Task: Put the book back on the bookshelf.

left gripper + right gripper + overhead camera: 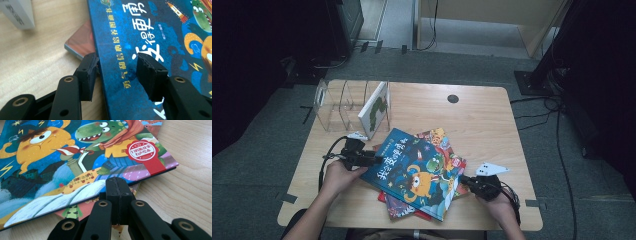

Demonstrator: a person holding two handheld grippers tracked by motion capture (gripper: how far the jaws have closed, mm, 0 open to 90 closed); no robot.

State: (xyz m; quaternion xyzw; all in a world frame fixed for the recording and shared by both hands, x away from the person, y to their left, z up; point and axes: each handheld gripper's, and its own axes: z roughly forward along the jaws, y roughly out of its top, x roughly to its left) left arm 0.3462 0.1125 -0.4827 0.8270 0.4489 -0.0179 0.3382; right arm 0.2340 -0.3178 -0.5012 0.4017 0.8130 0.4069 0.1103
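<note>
Nearest the person, the two grippers flank a loose pile of picture books on the wooden table (492, 105). The right gripper (468, 183) sits at the near right corner of the pile with its jaws pressed together pad to pad, nothing between them; in the right gripper view the closed tips rest against the edge of the blue book (62, 165), just under its cover and above the books below (75, 211). It looks as if it is bracing or nudging that edge rather than holding it.

The left gripper (373, 161) is at the left side of the same blue book (417, 172). Its jaws stand partly apart and straddle the book's spine edge: in the left gripper view one pad lies under or beside the edge and the other over the cover. Whether the pads already press on the book I cannot tell; they seem just short of a grip.

Under the blue book lie at least two more books, fanned out.

Farther off, at the far left, a clear acrylic rack (334, 102) holds one white book (374, 110) upright in its rightmost slot.

By my judgement one book is shelved, the blue one is being picked up, and the rest of the pile waits
</note>
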